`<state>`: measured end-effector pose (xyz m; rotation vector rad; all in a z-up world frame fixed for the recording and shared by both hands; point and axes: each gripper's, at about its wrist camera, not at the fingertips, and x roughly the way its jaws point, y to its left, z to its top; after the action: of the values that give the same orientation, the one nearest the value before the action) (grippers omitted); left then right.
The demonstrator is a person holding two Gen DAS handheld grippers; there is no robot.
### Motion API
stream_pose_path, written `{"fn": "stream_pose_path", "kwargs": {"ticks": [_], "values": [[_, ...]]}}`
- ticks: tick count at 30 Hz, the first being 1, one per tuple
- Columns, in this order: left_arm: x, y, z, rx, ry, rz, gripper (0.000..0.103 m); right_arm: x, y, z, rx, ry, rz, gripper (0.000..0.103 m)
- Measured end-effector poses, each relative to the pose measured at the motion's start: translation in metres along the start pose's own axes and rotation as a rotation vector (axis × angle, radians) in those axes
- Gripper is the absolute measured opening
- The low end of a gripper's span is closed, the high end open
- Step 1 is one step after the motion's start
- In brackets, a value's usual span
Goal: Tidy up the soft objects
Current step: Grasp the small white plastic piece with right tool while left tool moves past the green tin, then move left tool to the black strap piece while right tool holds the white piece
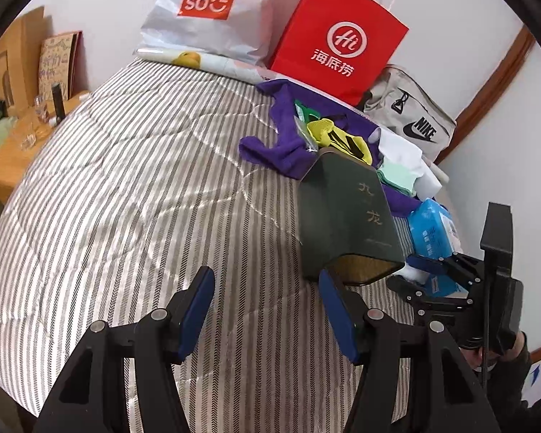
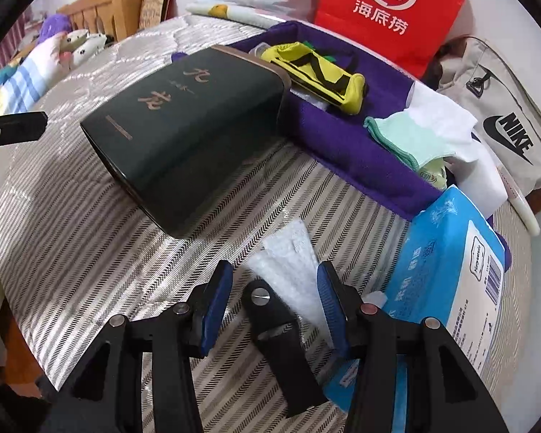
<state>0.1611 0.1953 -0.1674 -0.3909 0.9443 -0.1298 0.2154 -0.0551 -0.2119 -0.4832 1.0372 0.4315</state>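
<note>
A dark green box (image 1: 342, 216) (image 2: 187, 126) with gold characters lies on its side on the striped bed cover (image 1: 126, 198), its open mouth toward my left gripper. My left gripper (image 1: 267, 310) is open and holds nothing; its right pad is just below the box's mouth. My right gripper (image 2: 274, 310) (image 1: 413, 274) stands open over a white padded sheet (image 2: 292, 263), which lies against the right pad only. A black riveted bar (image 2: 270, 324) sits between the fingers. A blue tissue pack (image 2: 451, 270) (image 1: 432, 227) lies to the right.
A purple cloth (image 2: 342, 137) behind the box carries a yellow pouch (image 2: 324, 72) and a mint cloth (image 2: 407, 137). A red paper bag (image 1: 335, 36), a Miniso bag (image 1: 205, 11) and a Nike bag (image 1: 414, 122) line the wall. A wooden nightstand (image 1: 11, 151) stands left.
</note>
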Motion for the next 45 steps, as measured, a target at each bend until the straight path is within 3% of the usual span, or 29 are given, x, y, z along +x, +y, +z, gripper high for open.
{"fn": "stream_pose_path", "kwargs": {"ticks": [4, 5, 8, 11, 14, 19, 28, 34, 39, 42, 45], "values": [[-0.001, 0.007, -0.003, -0.018, -0.001, -0.012, 0.058, 0.004, -0.002, 0.001, -0.006, 0.010, -0.018, 0.048], [-0.001, 0.008, -0.004, -0.021, 0.000, -0.014, 0.058, 0.003, -0.002, 0.001, -0.008, 0.007, -0.017, 0.044], [0.001, 0.011, -0.006, -0.032, 0.012, -0.016, 0.058, 0.005, -0.002, 0.002, -0.011, 0.010, 0.000, 0.017], [0.003, 0.011, -0.010, -0.033, 0.029, -0.019, 0.058, 0.004, -0.006, 0.002, 0.015, 0.007, 0.015, 0.014], [0.003, 0.008, -0.013, -0.021, 0.037, -0.009, 0.058, -0.003, -0.010, 0.002, 0.060, -0.014, 0.049, 0.005], [0.007, 0.001, -0.020, -0.006, 0.076, -0.016, 0.058, -0.034, -0.019, -0.004, 0.161, -0.123, 0.174, 0.005], [0.015, -0.026, -0.038, 0.023, 0.131, -0.014, 0.058, -0.077, -0.034, -0.028, 0.264, -0.244, 0.253, 0.005], [0.023, -0.059, -0.052, 0.068, 0.185, -0.037, 0.058, -0.104, -0.042, -0.058, 0.266, -0.334, 0.316, 0.005], [0.029, -0.096, -0.063, 0.130, 0.207, -0.014, 0.058, -0.121, -0.050, -0.085, 0.261, -0.402, 0.323, 0.005], [0.043, -0.116, -0.068, 0.126, 0.245, -0.043, 0.059, -0.127, -0.055, -0.102, 0.253, -0.429, 0.318, 0.005], [0.057, -0.141, -0.071, 0.152, 0.270, -0.003, 0.059, -0.129, -0.061, -0.118, 0.252, -0.442, 0.302, 0.005]]}}
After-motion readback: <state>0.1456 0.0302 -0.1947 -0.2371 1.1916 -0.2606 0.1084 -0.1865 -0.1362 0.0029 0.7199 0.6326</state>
